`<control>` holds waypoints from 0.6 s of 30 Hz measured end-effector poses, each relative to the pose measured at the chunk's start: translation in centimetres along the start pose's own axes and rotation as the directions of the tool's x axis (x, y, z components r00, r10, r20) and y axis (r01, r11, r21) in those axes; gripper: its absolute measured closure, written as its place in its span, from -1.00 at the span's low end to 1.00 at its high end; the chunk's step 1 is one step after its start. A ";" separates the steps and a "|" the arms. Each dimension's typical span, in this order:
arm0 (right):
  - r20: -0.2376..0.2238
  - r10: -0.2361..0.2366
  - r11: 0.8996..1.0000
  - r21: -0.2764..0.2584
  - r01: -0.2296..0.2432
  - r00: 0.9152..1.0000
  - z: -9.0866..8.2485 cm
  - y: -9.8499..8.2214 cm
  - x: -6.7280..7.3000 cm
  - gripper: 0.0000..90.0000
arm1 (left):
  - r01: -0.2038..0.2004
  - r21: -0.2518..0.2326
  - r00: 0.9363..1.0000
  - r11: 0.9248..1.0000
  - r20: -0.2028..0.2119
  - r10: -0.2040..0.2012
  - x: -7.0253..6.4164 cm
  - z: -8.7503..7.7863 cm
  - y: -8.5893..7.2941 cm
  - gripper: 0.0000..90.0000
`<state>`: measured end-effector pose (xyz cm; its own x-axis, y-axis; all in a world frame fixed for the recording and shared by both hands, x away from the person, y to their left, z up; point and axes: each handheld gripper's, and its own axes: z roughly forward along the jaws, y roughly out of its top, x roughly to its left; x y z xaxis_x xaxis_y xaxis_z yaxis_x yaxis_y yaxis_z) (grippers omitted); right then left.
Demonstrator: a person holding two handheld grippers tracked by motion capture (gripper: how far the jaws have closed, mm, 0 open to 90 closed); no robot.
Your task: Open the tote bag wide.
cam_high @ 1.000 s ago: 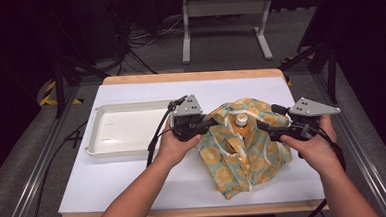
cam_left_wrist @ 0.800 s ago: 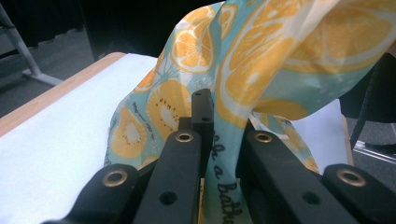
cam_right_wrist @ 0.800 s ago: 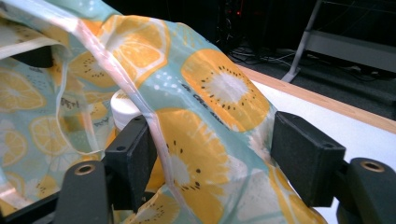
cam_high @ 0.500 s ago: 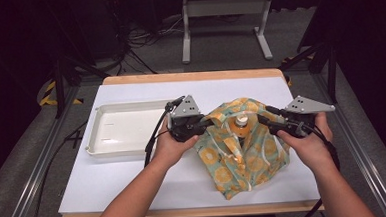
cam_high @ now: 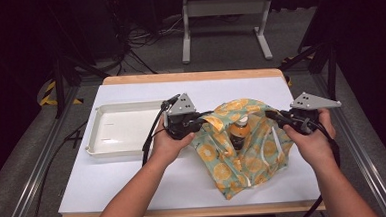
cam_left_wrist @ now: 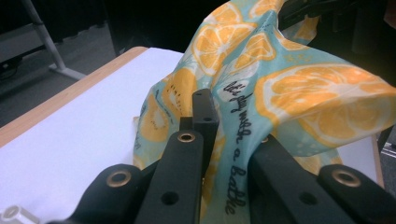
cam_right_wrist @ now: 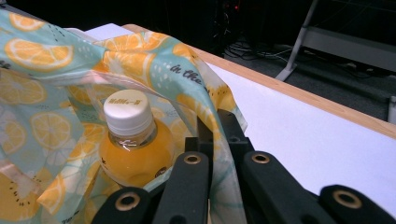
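Note:
A cloth bag (cam_high: 243, 156) printed with orange slices lies on the white table, its mouth held up between both grippers. An orange-juice bottle (cam_high: 240, 128) with a white cap stands inside it. My left gripper (cam_high: 204, 122) is shut on the bag's left rim; in the left gripper view the printed cloth (cam_left_wrist: 303, 93) is pinched between the jaws of that gripper (cam_left_wrist: 229, 126). My right gripper (cam_high: 274, 117) has just been closing and is now shut on the right rim. In the right gripper view, cloth (cam_right_wrist: 46, 84) runs between the jaws (cam_right_wrist: 217, 126), with the bottle (cam_right_wrist: 128, 140) just left of them.
A shallow white tray (cam_high: 127, 129) sits on the table left of the left hand. The white tabletop (cam_high: 135, 181) has a wooden border. Beyond the far edge stand a metal frame (cam_high: 224, 17) and floor cables.
The right gripper's jaws went from open beside the bag's right rim to closed on it. The bag's mouth now stands wider and more raised around the bottle. The left gripper held its grip.

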<state>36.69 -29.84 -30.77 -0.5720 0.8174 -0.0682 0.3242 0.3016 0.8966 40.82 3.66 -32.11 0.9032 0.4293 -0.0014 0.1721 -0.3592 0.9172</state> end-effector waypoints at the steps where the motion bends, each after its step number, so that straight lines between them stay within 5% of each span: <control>1: 0.000 0.000 1.000 0.000 0.000 1.000 0.0 0.0 0.0 1.00 | -0.001 0.003 1.000 1.000 -0.004 0.001 0.2 0.0 -0.1 0.98; 18: -0.003 0.033 0.999 -0.012 -0.033 0.999 0.6 0.0 -1.7 1.00 | 0.052 0.037 0.996 0.998 -0.080 -0.049 2.1 0.7 -0.7 0.99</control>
<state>38.13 -30.90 -30.91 -0.5629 0.8257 -0.0374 0.3337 0.2684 0.9036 42.85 4.17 -33.02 0.8593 0.5113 -0.0145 0.2337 -0.3671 0.9004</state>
